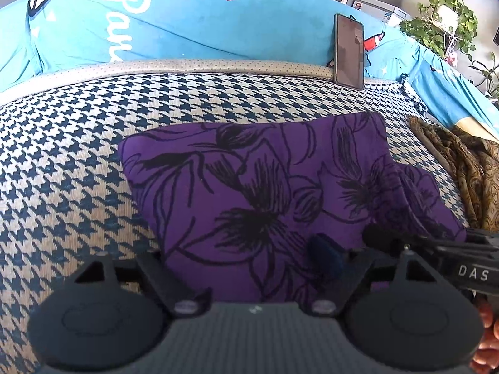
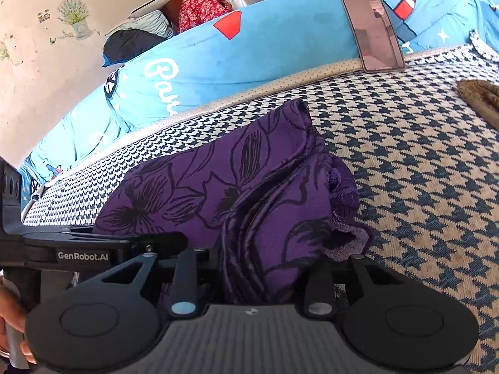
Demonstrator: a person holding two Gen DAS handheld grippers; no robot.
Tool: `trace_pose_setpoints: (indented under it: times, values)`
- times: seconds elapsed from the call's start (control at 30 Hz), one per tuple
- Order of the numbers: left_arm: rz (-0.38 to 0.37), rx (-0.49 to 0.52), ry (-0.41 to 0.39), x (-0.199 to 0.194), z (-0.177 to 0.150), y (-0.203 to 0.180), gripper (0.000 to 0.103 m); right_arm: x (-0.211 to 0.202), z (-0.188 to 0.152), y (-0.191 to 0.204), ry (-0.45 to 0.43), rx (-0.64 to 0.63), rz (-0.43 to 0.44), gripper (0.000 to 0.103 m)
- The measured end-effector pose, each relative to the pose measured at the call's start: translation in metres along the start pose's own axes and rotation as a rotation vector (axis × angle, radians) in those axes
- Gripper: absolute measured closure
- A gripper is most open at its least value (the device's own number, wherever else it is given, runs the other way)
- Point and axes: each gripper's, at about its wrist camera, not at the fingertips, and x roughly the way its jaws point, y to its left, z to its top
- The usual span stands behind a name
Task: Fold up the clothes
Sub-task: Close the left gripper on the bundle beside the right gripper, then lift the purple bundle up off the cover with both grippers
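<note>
A purple garment [image 1: 249,187] with black flower outlines lies folded on the houndstooth cover [image 1: 62,155]. My left gripper [image 1: 243,265] sits over its near edge. Its jaws stand apart, a blue pad [image 1: 324,258] rests on the cloth, and flat fabric lies between them. In the right wrist view the garment [image 2: 218,193] gathers into pleats at its right end. Those pleats run into my right gripper [image 2: 252,274], which is shut on the bunched fabric. The two grippers sit side by side. The right one's body [image 1: 467,249] shows in the left view, and the left one's body [image 2: 78,249] in the right view.
A phone [image 1: 349,50] leans upright against the light-blue printed bedding [image 1: 187,25] behind the cover. A brown patterned cloth [image 1: 467,168] lies at the right edge. Potted plants [image 1: 443,21] stand beyond. A person's hand [image 2: 12,321] holds the left gripper's handle.
</note>
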Motion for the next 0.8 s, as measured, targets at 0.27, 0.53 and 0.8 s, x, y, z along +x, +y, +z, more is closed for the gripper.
trace_pose_setpoints:
  times: [0.27, 0.53, 0.8]
  values:
    - [0.114, 0.092, -0.071, -0.02, -0.006, -0.016, 0.057, -0.008, 0.001, 0.025, -0.053, -0.147, -0.069, 0.077]
    - [0.207, 0.099, -0.154, -0.044, -0.006, -0.019, 0.061, -0.018, 0.01, 0.043, -0.134, -0.193, -0.08, 0.078]
    - [0.282, 0.076, -0.212, -0.068, 0.002, -0.011, 0.061, -0.02, 0.021, 0.073, -0.202, -0.224, -0.072, 0.078]
